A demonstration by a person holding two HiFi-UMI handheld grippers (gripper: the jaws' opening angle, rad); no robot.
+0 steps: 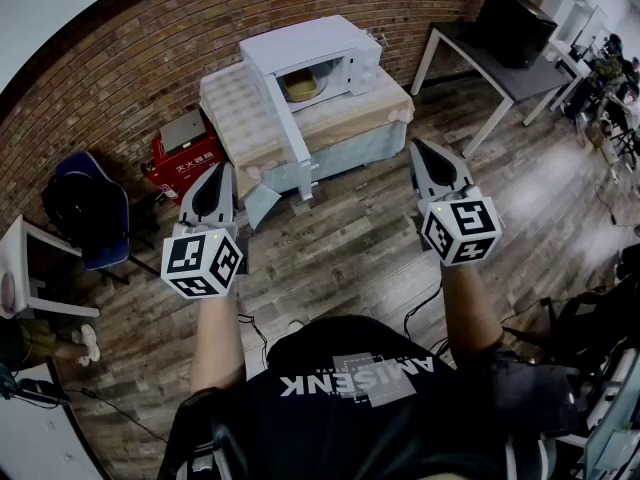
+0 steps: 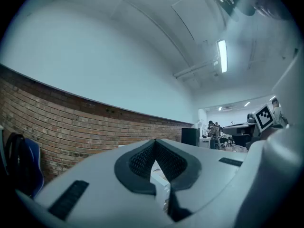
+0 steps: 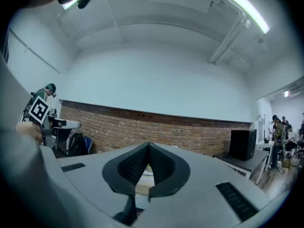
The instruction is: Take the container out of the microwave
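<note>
Cloth in a pale checked weave drapes the bench (image 1: 352, 118), hanging in soft folds over its front edge. Toward the bench's back edge, nearer its right end, stands the microwave (image 1: 325, 48), a boxy white shell of smooth plastic or painted metal. Its flat door (image 1: 282, 118) is swung wide open and juts out toward the bench's front edge. Inside the open cavity sits the container (image 1: 301, 89), a shallow, rounded, yellowish tub whose material cannot be made out at this range. Both grippers are held level above the wood-plank floor (image 1: 370, 248), well apart from the bench's front edge. The left gripper (image 1: 224, 167) has smooth grey wedge-shaped fingers (image 2: 137, 163) lined with dark, pimpled rubber. The fingers are together at the tips with nothing held. The right gripper (image 1: 419, 146) is built the same, its fingers (image 3: 127, 167) likewise closed and empty. The open door stands between the left gripper and the cavity, while the right gripper faces the opening more directly. A rough red brick wall (image 1: 150, 58) runs behind the bench. A glossy red box (image 1: 183, 163) sits on the floor off the bench's left end, with a blue padded chair (image 1: 95, 208) further left. A second bench (image 1: 500, 68) with white legs carries a black boxy unit (image 1: 512, 26) off to the right.
</note>
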